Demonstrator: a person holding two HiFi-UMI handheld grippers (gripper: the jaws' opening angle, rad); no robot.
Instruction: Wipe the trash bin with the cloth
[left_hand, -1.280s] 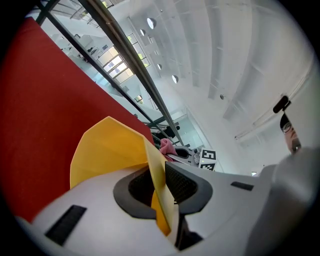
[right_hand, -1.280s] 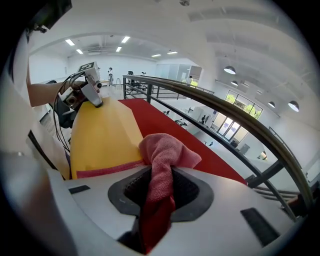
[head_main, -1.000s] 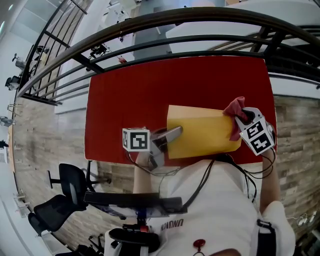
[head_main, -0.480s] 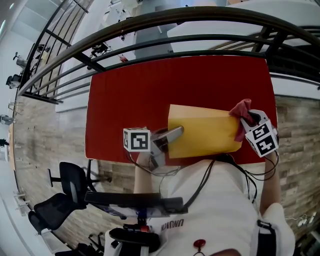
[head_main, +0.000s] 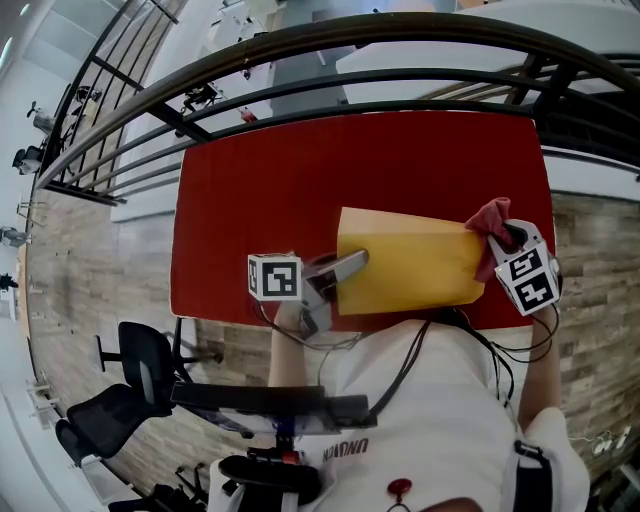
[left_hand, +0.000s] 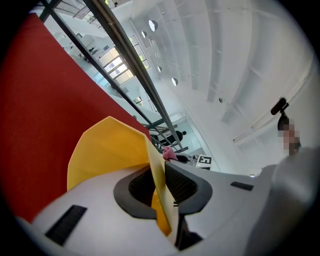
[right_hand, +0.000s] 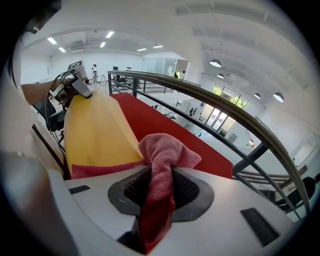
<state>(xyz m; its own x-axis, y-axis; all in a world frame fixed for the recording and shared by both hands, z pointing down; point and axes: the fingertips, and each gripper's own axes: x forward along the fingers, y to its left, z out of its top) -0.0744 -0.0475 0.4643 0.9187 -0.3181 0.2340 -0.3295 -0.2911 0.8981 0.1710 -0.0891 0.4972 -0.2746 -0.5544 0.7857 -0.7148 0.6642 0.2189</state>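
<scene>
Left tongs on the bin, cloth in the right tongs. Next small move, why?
Probably sweep the cloth along the top face of the trash bin toward the left tongs: the right tongs are shut on the cloth at the bin's opposite end, and the left tongs pinch its rim, steadying it.

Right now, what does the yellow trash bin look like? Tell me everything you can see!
The yellow trash bin lies on its side on the red table, close to the person. It looks like thin, smooth plastic, plain yellow with no markings showing. The left tongs pinch its thin wall at the edge of one end. At the other end, the pink cloth, gripped in the right tongs, rests against the bin.
</scene>
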